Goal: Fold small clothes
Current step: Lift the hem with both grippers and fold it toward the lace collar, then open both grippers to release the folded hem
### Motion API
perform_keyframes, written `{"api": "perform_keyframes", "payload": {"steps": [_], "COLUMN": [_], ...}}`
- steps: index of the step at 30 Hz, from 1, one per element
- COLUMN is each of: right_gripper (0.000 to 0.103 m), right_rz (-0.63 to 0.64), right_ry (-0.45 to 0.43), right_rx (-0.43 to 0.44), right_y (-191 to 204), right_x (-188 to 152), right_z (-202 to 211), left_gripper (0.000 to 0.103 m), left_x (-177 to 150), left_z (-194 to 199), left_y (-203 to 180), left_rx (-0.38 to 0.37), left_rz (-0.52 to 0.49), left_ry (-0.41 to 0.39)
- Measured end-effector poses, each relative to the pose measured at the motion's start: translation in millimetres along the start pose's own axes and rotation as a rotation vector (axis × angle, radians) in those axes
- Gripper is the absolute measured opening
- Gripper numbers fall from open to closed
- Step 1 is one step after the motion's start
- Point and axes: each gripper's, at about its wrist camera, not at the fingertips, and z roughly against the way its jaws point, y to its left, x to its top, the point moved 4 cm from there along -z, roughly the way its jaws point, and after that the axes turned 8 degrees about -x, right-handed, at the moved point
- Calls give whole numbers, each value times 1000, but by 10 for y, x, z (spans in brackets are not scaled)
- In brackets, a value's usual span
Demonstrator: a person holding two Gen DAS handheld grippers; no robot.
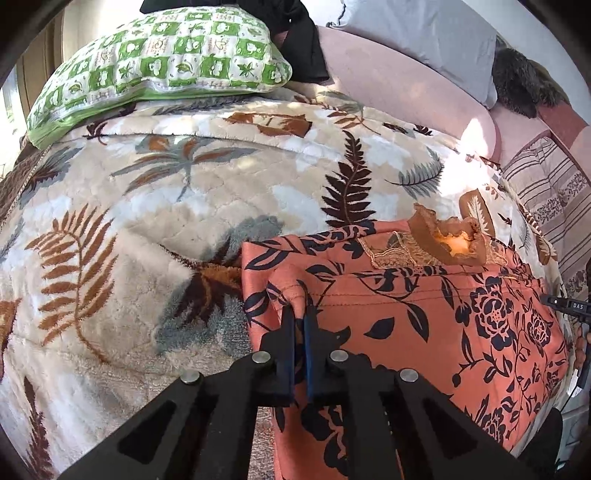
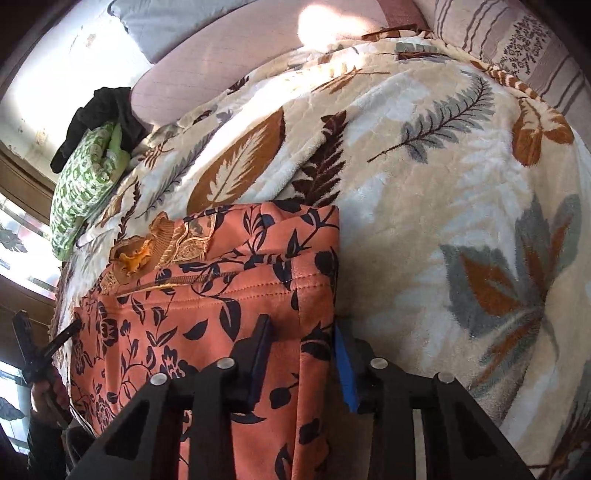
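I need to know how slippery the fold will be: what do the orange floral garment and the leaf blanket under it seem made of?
Orange floral garment: looks like smooth woven cloth with a slight sheen, perhaps satin-like; stitched seams show, and embroidered trim near the neck.
Leaf blanket: looks like plush fleece; its fuzzy pile and soft quilted dimples suggest it will grip the garment.

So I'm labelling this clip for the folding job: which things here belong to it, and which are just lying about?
Part of the job:
- orange floral garment
- left gripper, shut on its edge
- right gripper, clamped on its other side

Just lying about:
- leaf-print blanket underneath
- green checked pillow
- black cloth
- grey pillow
- striped bedding
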Motion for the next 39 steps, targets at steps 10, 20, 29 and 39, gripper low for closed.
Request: {"api": "perform_keyframes", "payload": {"steps": [10, 20, 29, 39], "right_gripper": [6, 10, 13, 87], "right_rz": [127, 40, -30, -264], "right_ry": [-216, -71, -225, 12], "right_rx": [-125, -148, 12, 299], "right_y": [250, 62, 157, 240], "right_x": [250, 461, 268, -904], "right_z": [688, -322, 708, 127], "left_gripper": [2, 8, 49, 76], "left_x": [413, 331, 240, -831], "left_z": [753, -467, 560, 110], "left_y": [-372, 85, -292, -401], "left_rx": [54, 211, 183, 137], "left_rz": [-173, -147, -154, -46], "left_ry": [-261, -10, -200, 38]}}
